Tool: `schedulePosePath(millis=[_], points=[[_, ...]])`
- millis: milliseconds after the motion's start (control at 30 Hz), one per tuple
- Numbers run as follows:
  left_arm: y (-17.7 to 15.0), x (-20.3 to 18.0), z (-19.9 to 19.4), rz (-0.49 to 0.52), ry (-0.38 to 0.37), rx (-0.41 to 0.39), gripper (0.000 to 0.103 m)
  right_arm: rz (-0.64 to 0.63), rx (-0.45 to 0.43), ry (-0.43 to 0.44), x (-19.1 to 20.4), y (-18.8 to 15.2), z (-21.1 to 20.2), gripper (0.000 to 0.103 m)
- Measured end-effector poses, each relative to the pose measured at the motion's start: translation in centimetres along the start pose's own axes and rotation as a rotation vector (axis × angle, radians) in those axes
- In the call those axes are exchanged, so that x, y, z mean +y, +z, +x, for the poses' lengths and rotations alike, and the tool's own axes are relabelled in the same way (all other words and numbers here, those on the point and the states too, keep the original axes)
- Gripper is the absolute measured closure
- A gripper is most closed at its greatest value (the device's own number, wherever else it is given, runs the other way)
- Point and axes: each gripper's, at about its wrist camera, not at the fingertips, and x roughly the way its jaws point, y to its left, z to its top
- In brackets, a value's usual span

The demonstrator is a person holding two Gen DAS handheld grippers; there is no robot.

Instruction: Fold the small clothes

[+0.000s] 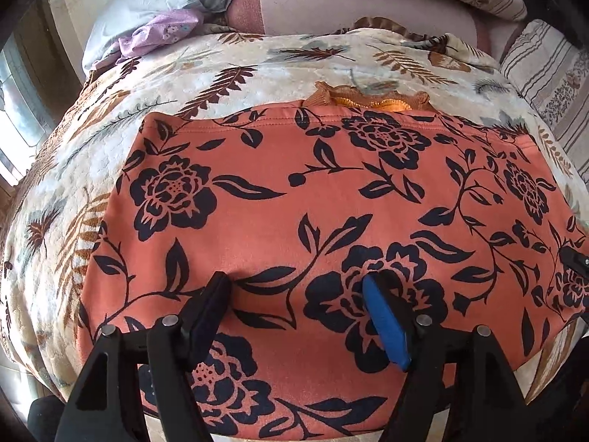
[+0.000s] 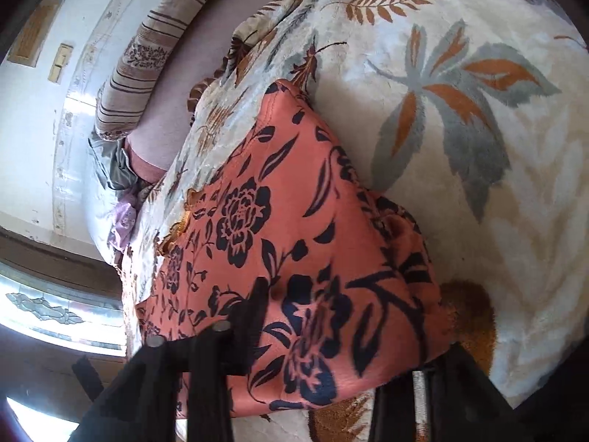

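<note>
Left wrist view is showing the garment [image 1: 294, 191] lying flat on the bed [image 1: 239, 62], its long axis running across the fingers [image 1: 210, 305]. The left gripper [image 1: 298, 294] is resting spread apart on the near hem, gripping nothing — cloth lying straight ahead and under it. The right gripper [image 2: 331, 316] is sitting wide apart at the garment's [image 2: 279, 221] right end, one finger [image 2: 254, 316] pressing the cloth, the other partly hidden. Neither hand looks nearer. No readable writing or labels are showing.
</note>
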Motion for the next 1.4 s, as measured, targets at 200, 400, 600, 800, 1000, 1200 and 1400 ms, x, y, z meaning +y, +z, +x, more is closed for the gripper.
schedulePosePath(millis=[200,400,600,800,1000,1200,1400], points=[[-0.2,0.0,-0.1,0.0,-0.004,-0.014,0.027,-0.033,-0.005,-0.048,0.3,0.0,-0.1,0.076],[-0.3,0.2,-0.2,0.001,-0.014,-0.017,0.027,0.006,-0.014,-0.008,0.2,0.0,-0.6,0.073],[-0.1,0.5,-0.5,-0.021,-0.016,-0.012,0.027,0.043,-0.001,0.02,-1.0,0.0,-0.1,0.072],[-0.2,0.0,-0.1,-0.001,0.008,-0.023,0.027,0.043,-0.001,0.066,-1.1,-0.1,-0.1,0.05],[-0.3,0.0,-0.1,0.002,0.008,-0.028,0.026,-0.007,-0.012,0.068,-0.2,-0.5,-0.1,0.041],[-0.3,0.0,-0.1,-0.001,0.008,-0.035,0.026,-0.024,-0.004,0.028,-0.6,-0.5,-0.1,0.064],[-0.4,0.1,-0.2,-0.001,0.003,-0.039,0.026,-0.047,0.0,-0.009,-0.5,-0.5,-0.1,0.075]])
